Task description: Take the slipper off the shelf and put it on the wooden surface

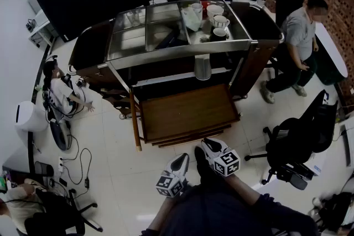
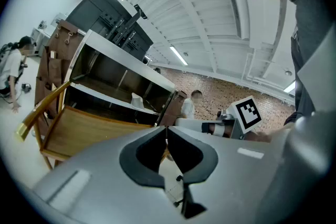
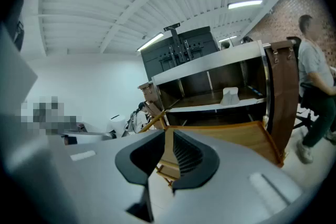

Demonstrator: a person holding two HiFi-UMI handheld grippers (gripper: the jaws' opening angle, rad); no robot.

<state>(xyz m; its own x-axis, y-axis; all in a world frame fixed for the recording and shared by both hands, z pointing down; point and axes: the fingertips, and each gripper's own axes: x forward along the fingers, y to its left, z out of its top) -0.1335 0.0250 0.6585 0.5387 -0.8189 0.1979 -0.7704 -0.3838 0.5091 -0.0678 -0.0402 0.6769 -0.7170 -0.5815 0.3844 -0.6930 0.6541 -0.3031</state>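
Note:
A pale grey slipper (image 1: 202,67) stands on end on the cart's lower shelf (image 1: 166,79); it is also small in the left gripper view (image 2: 136,100) and the right gripper view (image 3: 230,95). In front of the shelf lies the pulled-out wooden surface (image 1: 188,113), bare. Both grippers hang low near my body, well short of the cart. My left gripper (image 1: 181,160) has its jaws together at the tips (image 2: 167,129), holding nothing. On my right gripper (image 1: 210,145) a narrow gap (image 3: 168,136) shows between the jaws, with nothing in it.
Cups (image 1: 219,21) and a bag sit on the cart's metal top. A person (image 1: 297,36) sits at the right of the cart, another (image 1: 58,91) on the floor at the left. A black office chair (image 1: 293,143) stands at my right, and cables (image 1: 77,160) lie on the floor at my left.

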